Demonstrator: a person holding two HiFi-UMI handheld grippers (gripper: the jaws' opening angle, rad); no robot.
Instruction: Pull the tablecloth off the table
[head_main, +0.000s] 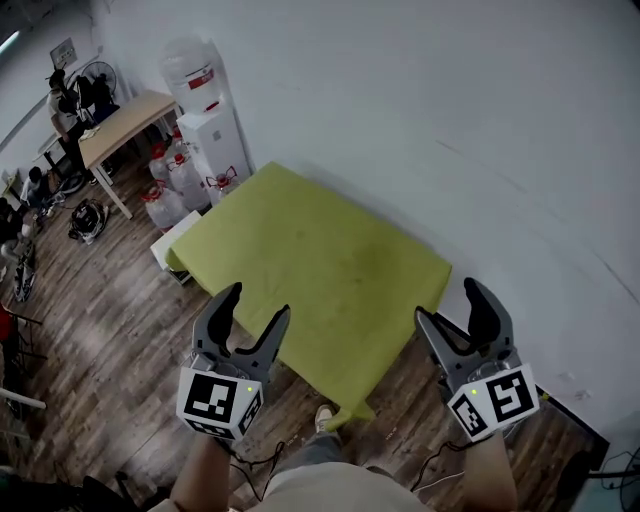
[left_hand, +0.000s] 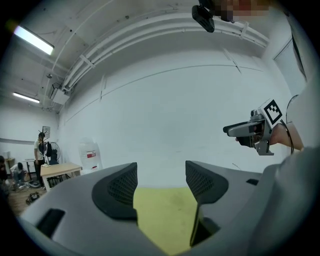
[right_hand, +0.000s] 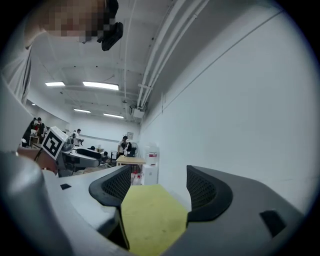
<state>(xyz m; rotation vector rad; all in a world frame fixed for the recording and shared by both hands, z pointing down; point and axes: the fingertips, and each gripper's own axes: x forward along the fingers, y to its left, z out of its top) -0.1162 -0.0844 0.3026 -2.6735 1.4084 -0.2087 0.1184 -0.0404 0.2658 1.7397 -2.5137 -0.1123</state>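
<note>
Most of the head view is filled by a white wall (head_main: 450, 120), against which the bench is set. A wooden floor (head_main: 110, 330) is seen to the left of the bench and in front of it. The bench itself is covered by the yellow-green tablecloth (head_main: 320, 270), which is spread flat over the top and hangs over the near edge, with one corner drooping towards the floor. The bench's own top and legs are hidden by the cloth.

A light wooden desk (head_main: 125, 120) is seen well beyond the bench's far left corner, along the same wall. Between that desk and the bench a white water dispenser (head_main: 215, 130) is stood against the wall, and several clear water bottles (head_main: 165, 190) are grouped on the floor beside it.

At the near side of the bench two tools are held up side by side. The left hand-held gripper (head_main: 258, 302) is pointed at the bench's near left part with its jaws spread wide and nothing caught between them. The right hand-held gripper (head_main: 448, 300) is held off the bench's near right corner, likewise wide open and empty. In both gripper views the tablecloth is seen beyond and below the bare pads.
</note>
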